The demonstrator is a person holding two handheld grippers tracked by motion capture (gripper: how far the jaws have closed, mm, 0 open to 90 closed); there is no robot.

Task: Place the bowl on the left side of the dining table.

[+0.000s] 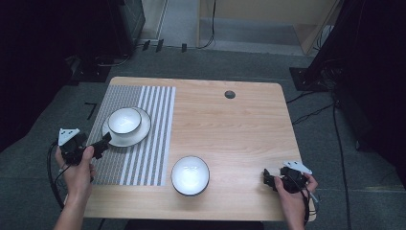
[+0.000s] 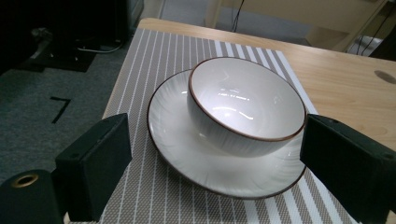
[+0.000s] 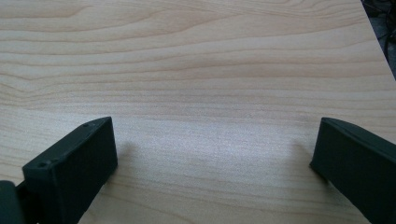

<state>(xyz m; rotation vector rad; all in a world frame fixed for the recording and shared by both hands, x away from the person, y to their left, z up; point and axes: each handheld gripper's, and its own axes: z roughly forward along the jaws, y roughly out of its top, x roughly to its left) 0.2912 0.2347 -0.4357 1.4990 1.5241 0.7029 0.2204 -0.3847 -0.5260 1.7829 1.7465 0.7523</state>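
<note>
L gripper (image 2: 215,158) open, white brown-rimmed bowl (image 2: 245,109)

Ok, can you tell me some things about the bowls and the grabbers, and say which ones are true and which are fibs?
1. One white bowl sits on a plate. True.
2. The plate rests on the striped placemat. True.
3. The second bowl is on the placemat too. False: it stands on the bare wooden table.
4. The left gripper is shut on the plate. False: its jaws are open, on either side of the plate.
5. The right gripper holds a bowl. False: its jaws are open over bare wood.
</note>
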